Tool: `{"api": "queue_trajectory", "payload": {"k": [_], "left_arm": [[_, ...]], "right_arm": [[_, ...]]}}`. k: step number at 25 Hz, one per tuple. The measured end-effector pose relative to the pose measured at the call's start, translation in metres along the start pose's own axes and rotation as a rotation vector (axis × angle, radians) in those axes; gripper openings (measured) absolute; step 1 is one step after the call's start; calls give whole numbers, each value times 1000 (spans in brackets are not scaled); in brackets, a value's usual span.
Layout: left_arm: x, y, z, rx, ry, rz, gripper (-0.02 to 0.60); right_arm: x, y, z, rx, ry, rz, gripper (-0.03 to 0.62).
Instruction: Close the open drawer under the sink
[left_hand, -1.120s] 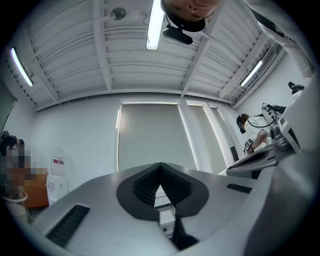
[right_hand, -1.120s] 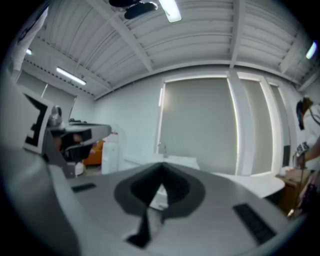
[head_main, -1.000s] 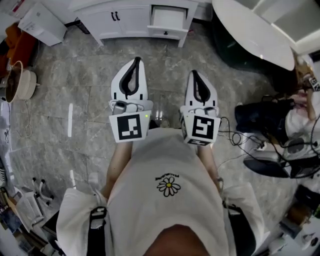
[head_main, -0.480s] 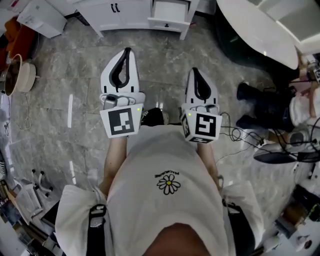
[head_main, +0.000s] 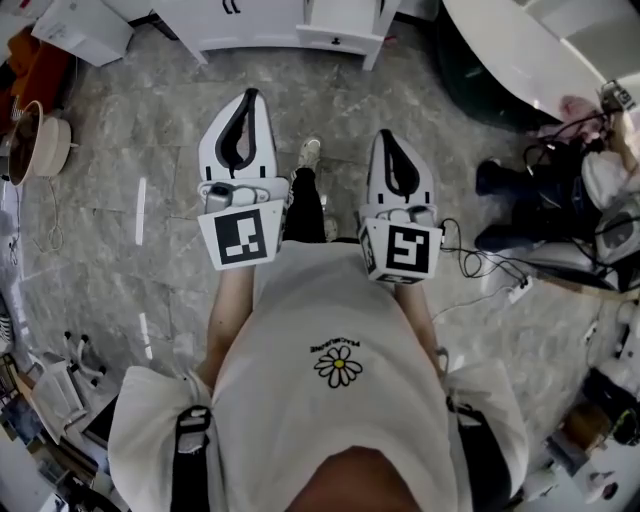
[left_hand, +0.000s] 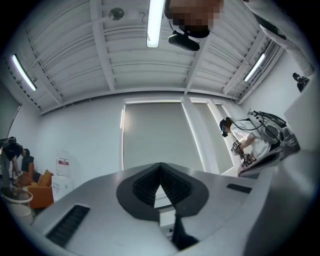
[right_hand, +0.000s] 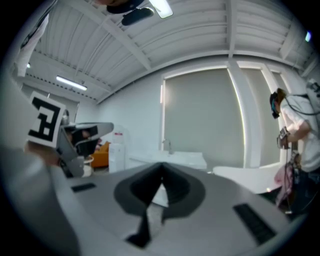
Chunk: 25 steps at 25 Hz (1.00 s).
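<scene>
the left tongs (head_main: 250, 95) are pinched closed with nothing in them, the ribbed pads meeting at the tip in the left gripper view (left_hand: 160, 166). the right tongs (head_main: 386, 135) are closed and empty as well, tip to tip in the right gripper view (right_hand: 161, 166). both are held out in front of the person, well short of the drawer (head_main: 342, 16), which stands pulled out of the white cabinet (head_main: 250, 22), its front panel (head_main: 335, 39) facing the tongs. the right tongs are roughly in line with the drawer's right edge, and the left tongs are off to the drawer's left. the grey stone floor (head_main: 150, 120) lies between them and the drawer, and a shoe (head_main: 309, 152) is stepping toward it. from here i'd worry about a push landing off-centre on the panel, which could skew the drawer and jam it part way. a narrow closed tip could also slide off the smooth front. cables (head_main: 480, 268) trail on the floor to the drawer's right and could catch a foot. as for writing, the marker cubes (head_main: 243, 236) carry only black-and-white square patterns. the small line above the daisy on the shirt (head_main: 338, 372) is too fine to read.
</scene>
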<state>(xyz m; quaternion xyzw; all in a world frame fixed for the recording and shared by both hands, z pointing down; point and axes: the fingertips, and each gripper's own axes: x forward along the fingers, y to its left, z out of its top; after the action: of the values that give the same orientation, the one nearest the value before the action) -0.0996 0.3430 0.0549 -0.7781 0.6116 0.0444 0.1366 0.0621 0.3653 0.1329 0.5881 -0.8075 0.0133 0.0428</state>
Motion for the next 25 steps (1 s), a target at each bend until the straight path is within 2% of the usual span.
{"api": "queue_trajectory", "payload": {"k": [7,14,20,25], "left_arm": [[42,-6,-13,-69,-32,-36,20],[90,-9,-30,-76,-23,-66,20],[143,9,-54,-101,6,-79,20],[214,26,-72,-103,11,-111,20]], "right_arm": [[26,-27,7,-18,-16,-51,29],[64,-48,-2,-16,20,-81,29],[127,-59,2,-15,26,-82,29],[202,-75,12,-28,40,-81,29]]}}
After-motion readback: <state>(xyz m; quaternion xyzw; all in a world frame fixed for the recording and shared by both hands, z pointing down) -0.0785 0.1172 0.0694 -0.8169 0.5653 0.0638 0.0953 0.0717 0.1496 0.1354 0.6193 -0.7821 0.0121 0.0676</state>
